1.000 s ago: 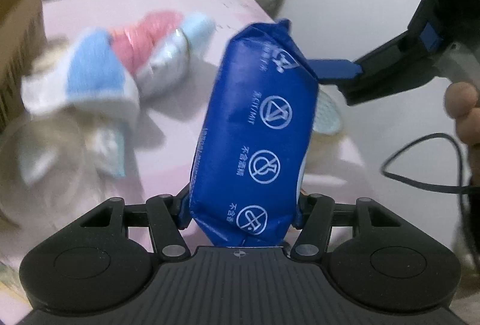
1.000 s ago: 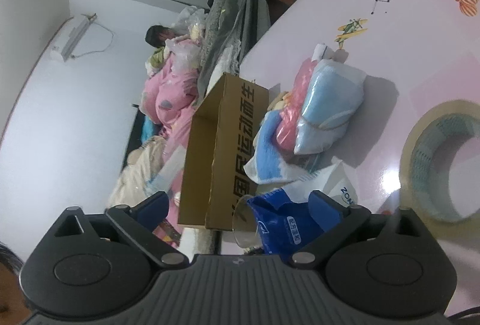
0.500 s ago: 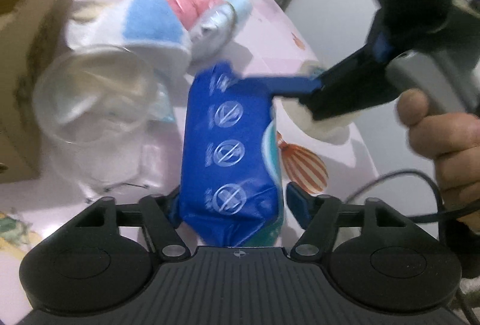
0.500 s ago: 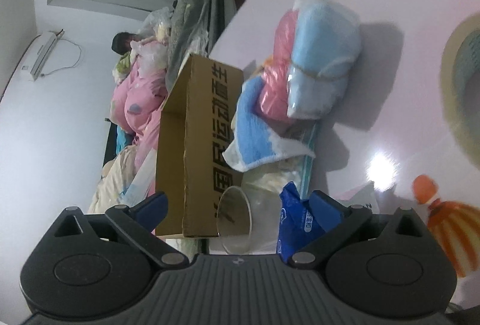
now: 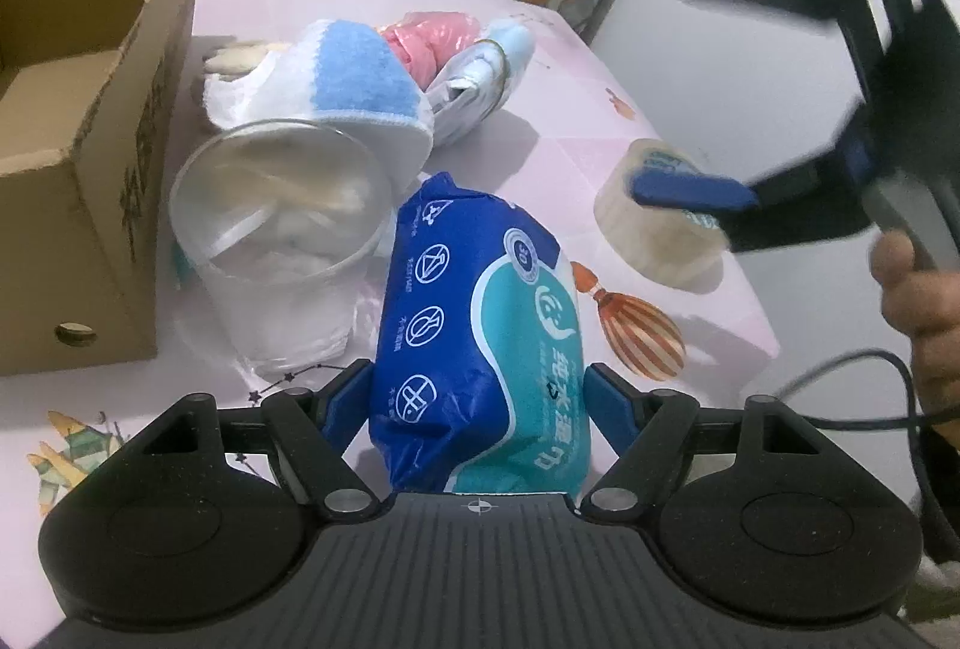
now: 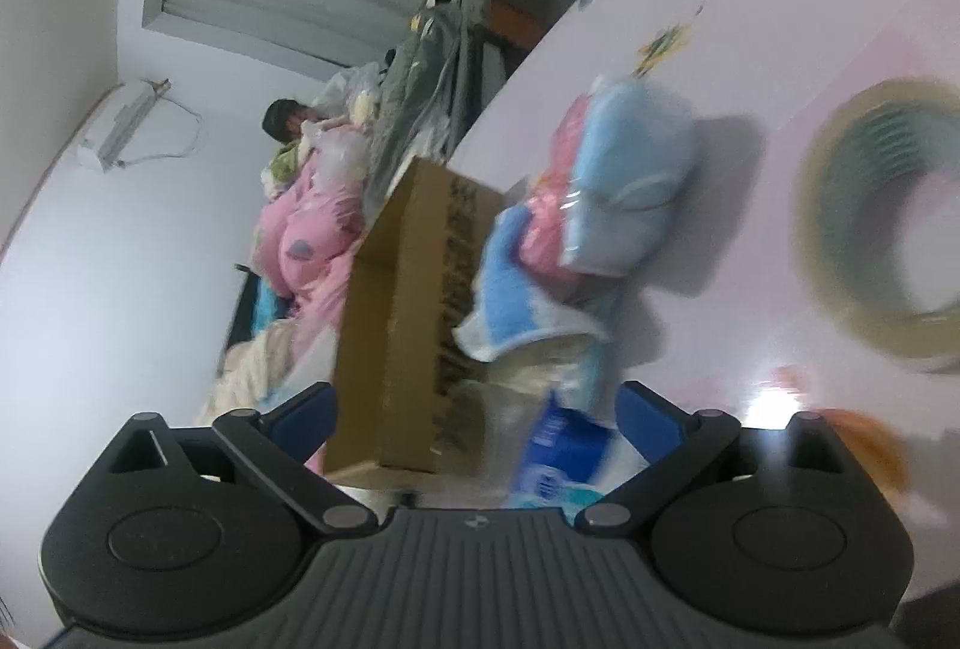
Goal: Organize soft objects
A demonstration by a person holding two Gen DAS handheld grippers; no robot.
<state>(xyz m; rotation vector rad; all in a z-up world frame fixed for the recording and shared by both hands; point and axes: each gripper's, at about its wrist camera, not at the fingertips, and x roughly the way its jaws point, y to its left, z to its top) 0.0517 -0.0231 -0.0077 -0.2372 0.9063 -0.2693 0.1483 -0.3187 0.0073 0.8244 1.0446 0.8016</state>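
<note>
Left tongs (image 5: 480, 397) straddle the near end of the blue wipes pack (image 5: 474, 337); left pad touches it, right pad shows a gap, so the grip looks slack or released. Pack lies on the pink tabletop (image 5: 570, 67), just beside a clear plastic cup (image 5: 276, 241).

Right tongs (image 6: 477, 409) spread wide, holding nothing.

Risks:
- Lifting now, the slick pack may slip out.
- A sideways swing could tip the cup against the cardboard box (image 5: 90, 157).

Tape roll (image 5: 660, 211) and clear cup (image 5: 282, 241) on table (image 5: 558, 109)
</note>
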